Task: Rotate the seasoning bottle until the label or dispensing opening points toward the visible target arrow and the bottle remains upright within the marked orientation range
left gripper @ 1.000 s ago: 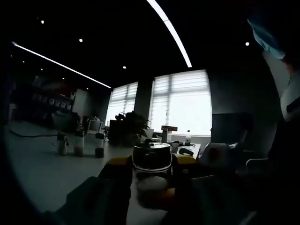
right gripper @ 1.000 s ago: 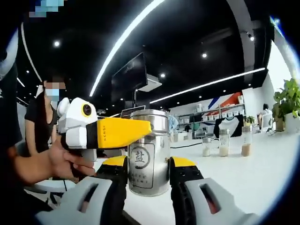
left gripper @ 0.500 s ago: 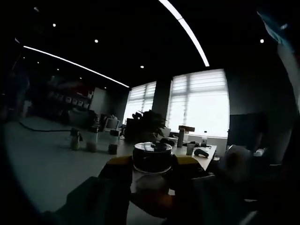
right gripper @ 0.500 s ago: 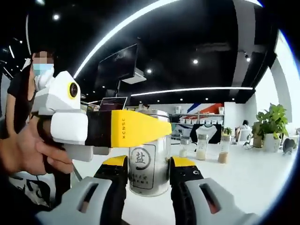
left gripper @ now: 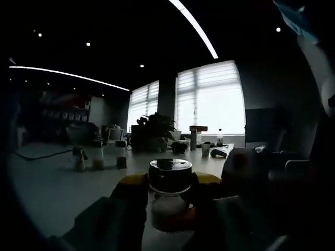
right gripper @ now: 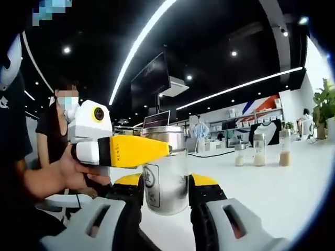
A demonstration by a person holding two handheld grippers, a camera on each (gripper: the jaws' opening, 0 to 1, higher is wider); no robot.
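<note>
The left tool (right gripper: 138,151) is reaching in from the left and pinching the lidded top of the seasoning bottle (right gripper: 166,170), while the right tool (right gripper: 165,191) is closing on its lower body, holding it upright above the white surface (right gripper: 272,193) with three jars (right gripper: 260,151) standing far right. To turn it well, one tool should be loosening while the other twists slowly, keeping the axis vertical. Compared with half a second ago, the label is facing further left and only its edge is showing.
</note>
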